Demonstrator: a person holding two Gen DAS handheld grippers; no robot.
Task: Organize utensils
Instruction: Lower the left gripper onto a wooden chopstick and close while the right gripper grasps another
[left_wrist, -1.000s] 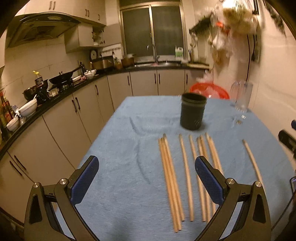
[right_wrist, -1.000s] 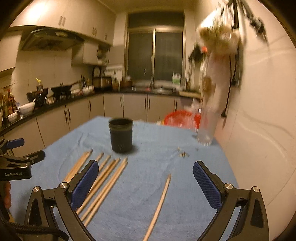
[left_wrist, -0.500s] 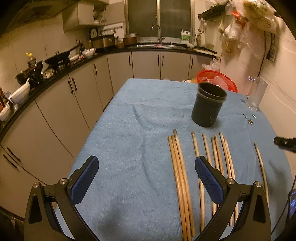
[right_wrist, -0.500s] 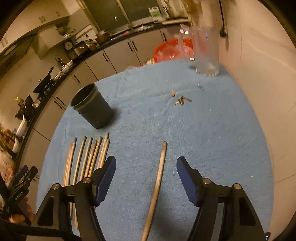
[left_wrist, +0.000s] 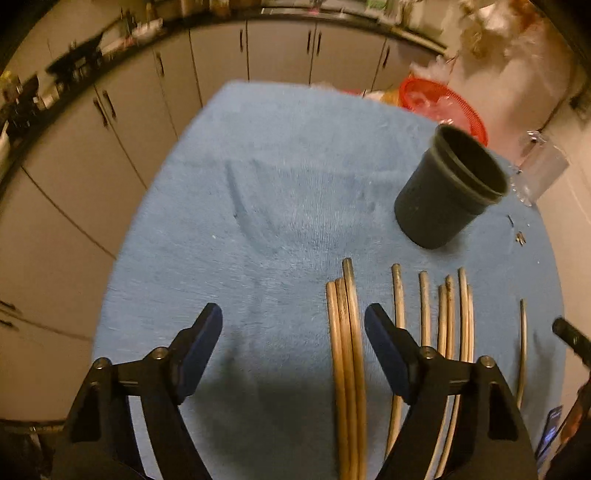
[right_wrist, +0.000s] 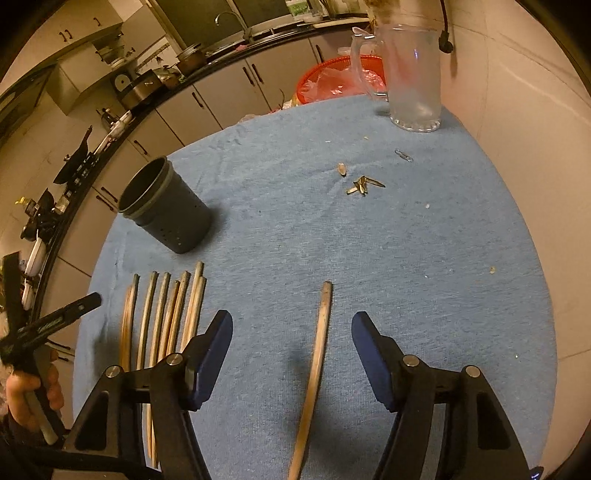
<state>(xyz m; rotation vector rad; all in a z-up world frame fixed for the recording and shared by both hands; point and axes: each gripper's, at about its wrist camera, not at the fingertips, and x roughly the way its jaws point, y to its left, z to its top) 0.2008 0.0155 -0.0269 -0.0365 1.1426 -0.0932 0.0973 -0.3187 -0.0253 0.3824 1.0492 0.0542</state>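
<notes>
Several wooden chopsticks lie in a row on the blue cloth (left_wrist: 280, 206). My left gripper (left_wrist: 293, 326) points down at the row's left end, its jaws closing. A bundle of three chopsticks (left_wrist: 345, 332) lies between them near the right pad, untouched. The other chopsticks (left_wrist: 447, 325) lie right of that finger. A dark round cup (left_wrist: 443, 192) stands upright beyond them. My right gripper (right_wrist: 291, 332) is open over a single chopstick (right_wrist: 319, 332) lying apart, between its pads without contact. That view also shows the cup (right_wrist: 166, 214) and the chopstick row (right_wrist: 162, 314) to the left.
A clear glass pitcher (right_wrist: 413, 74) stands at the table's far right corner, a red basket (right_wrist: 332, 81) behind the far edge. Small scraps (right_wrist: 364, 184) and a clip (right_wrist: 404, 155) lie on the cloth. A wall runs along the right, kitchen cabinets (left_wrist: 110, 155) along the left.
Both grippers have tipped down and come closer to the table. Both pairs of jaws have narrowed. The left now straddles the three-chopstick bundle; the right hangs over the single chopstick.
</notes>
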